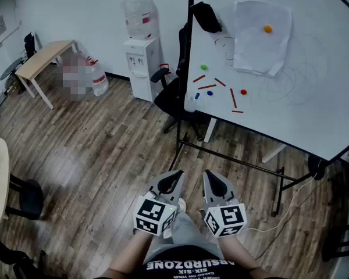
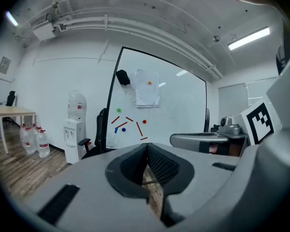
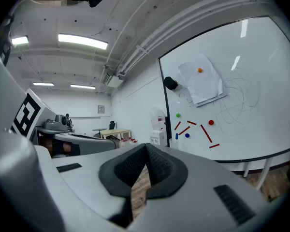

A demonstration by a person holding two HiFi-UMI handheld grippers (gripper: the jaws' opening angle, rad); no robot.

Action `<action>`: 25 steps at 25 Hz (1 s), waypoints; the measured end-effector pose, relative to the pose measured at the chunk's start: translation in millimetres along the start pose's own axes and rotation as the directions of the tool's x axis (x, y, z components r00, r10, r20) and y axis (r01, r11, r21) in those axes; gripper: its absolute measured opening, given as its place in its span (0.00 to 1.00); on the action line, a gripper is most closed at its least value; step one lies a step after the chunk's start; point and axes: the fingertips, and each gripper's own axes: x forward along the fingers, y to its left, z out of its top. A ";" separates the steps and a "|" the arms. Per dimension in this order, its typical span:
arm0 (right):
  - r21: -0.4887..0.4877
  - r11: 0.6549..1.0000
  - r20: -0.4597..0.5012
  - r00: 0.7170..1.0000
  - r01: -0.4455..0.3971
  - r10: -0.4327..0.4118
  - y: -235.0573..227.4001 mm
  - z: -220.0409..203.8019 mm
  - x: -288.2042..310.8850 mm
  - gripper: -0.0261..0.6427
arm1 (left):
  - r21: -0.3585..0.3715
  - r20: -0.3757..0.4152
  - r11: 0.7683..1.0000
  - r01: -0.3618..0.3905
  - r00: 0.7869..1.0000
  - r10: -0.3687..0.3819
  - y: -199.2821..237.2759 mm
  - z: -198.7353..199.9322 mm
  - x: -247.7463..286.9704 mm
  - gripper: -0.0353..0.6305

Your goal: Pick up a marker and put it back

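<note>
Office chair (image 1: 173, 100) beside whiteboard (image 1: 291, 121) (dispenser (image 1: 141, 68) nearby)

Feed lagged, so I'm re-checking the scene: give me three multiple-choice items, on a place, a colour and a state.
1. The water dispenser stands: A left of the whiteboard; B behind the person; C on a table.
2. The magnet on the paper sheet: A black; B orange; C yellow.
3. The left gripper and right gripper jaws: A wide apart; B shut on a marker; C shut, empty.
1 A, it stands by the board's frame; 2 B, orange dot on white paper; 3 C, jaws meet, nothing between.
</note>
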 end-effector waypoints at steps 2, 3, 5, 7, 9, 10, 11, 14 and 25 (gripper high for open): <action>0.000 1.000 0.004 1.000 -0.001 0.001 0.7 0.7 2.5 0.04 | -0.002 0.002 1.000 -0.004 1.000 0.004 3.1 0.0 1.3 0.07; 0.000 1.000 0.006 1.000 -0.001 0.001 0.7 1.1 3.8 0.04 | -0.001 0.002 1.000 -0.005 1.000 0.005 4.5 0.1 2.0 0.06; 0.003 1.000 0.015 1.000 0.001 -0.001 -0.8 2.1 7.0 0.04 | 0.002 0.003 1.000 -0.006 1.000 0.006 6.8 1.2 4.1 0.07; 0.006 1.000 0.022 1.000 0.005 -0.005 -4.7 2.8 11.0 0.04 | 0.005 0.003 1.000 -0.005 1.000 0.005 8.9 2.5 8.3 0.06; 0.010 1.000 0.024 1.000 0.011 -0.011 -9.6 3.2 15.8 0.04 | 0.008 -0.002 1.000 -0.003 1.000 0.003 11.9 1.8 13.7 0.06; 0.012 1.000 0.023 1.000 0.014 -0.015 -11.9 3.5 18.4 0.04 | 0.009 -0.005 1.000 -0.002 1.000 0.002 13.6 2.0 16.6 0.06; 0.013 1.000 0.022 1.000 0.017 -0.018 -14.0 3.9 21.2 0.04 | 0.011 -0.006 1.000 -0.001 1.000 0.001 15.5 2.8 19.5 0.07; 0.017 1.000 0.021 1.000 0.022 -0.022 -20.6 6.1 31.1 0.04 | 0.019 -0.006 1.000 0.001 1.000 -0.001 22.2 7.5 30.0 0.07; 0.029 0.999 0.021 0.999 0.031 -0.031 -53.6 16.3 85.5 0.04 | 0.044 -0.019 0.999 0.020 1.000 -0.019 57.6 26.3 86.2 0.07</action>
